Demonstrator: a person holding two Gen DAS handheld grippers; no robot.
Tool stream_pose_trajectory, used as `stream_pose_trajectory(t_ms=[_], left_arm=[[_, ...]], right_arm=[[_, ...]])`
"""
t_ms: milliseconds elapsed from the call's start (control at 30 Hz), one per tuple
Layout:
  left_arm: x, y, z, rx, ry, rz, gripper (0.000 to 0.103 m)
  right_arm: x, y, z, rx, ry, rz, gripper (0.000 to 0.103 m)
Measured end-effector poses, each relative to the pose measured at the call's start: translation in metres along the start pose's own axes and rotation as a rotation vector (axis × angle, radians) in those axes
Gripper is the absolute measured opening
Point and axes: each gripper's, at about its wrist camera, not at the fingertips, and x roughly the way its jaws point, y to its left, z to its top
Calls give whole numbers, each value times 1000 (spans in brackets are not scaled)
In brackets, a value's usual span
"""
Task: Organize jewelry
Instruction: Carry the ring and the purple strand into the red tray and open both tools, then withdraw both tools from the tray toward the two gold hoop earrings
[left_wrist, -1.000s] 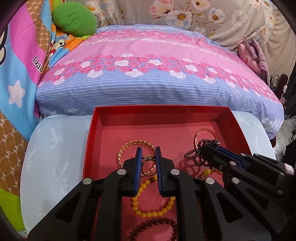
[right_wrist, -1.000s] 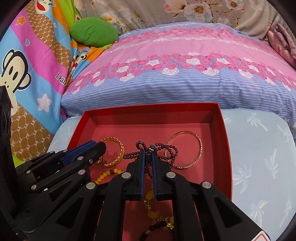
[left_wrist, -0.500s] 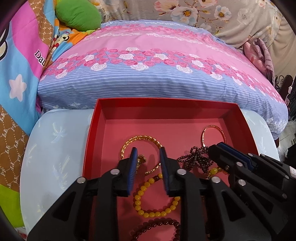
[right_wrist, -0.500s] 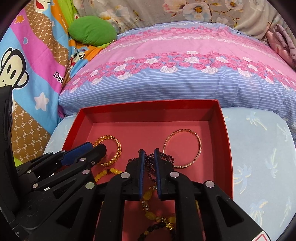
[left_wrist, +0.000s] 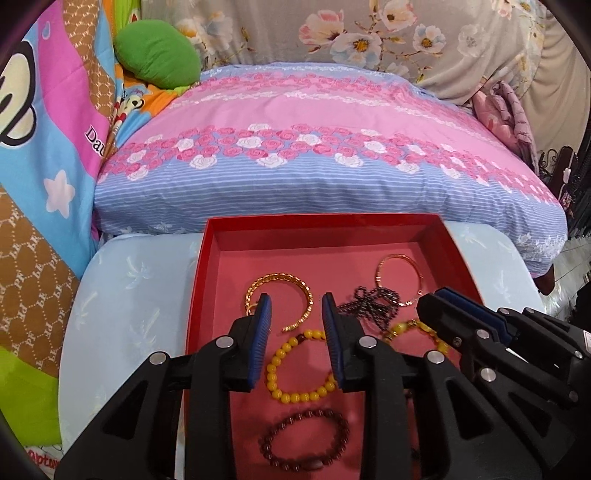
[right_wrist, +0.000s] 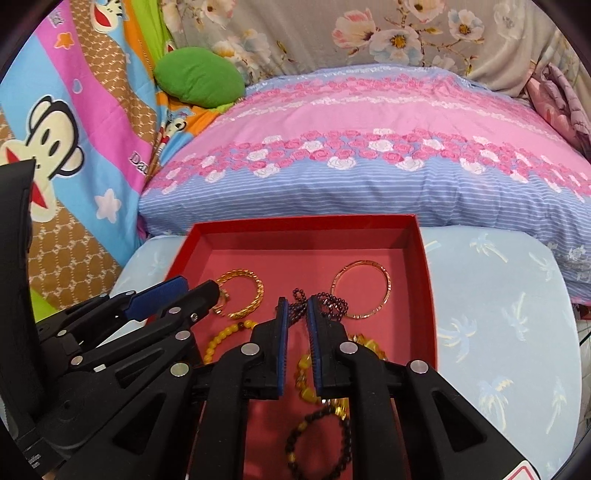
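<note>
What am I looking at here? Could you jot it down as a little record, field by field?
container: red box on a pale blue cushion
inside: twisted gold bangle, thin gold bangle, dark bead necklace, yellow bead bracelet, maroon bead bracelet
left gripper: open, above the twisted gold bangle, holding nothing
right gripper: slightly open, at the dark bead necklace
behind: pink and blue floral pillow

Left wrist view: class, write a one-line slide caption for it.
Open left gripper above a red tray of bracelets, its fingers flanking a gold bangle; right gripper alongside.
</note>
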Motion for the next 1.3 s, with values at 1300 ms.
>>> stream_pose_trajectory(t_ms=[1300], left_arm=[[-134,22,-229,-81,49,12,34]], right_arm=[[-98,50,-227,-51,139,55,20]])
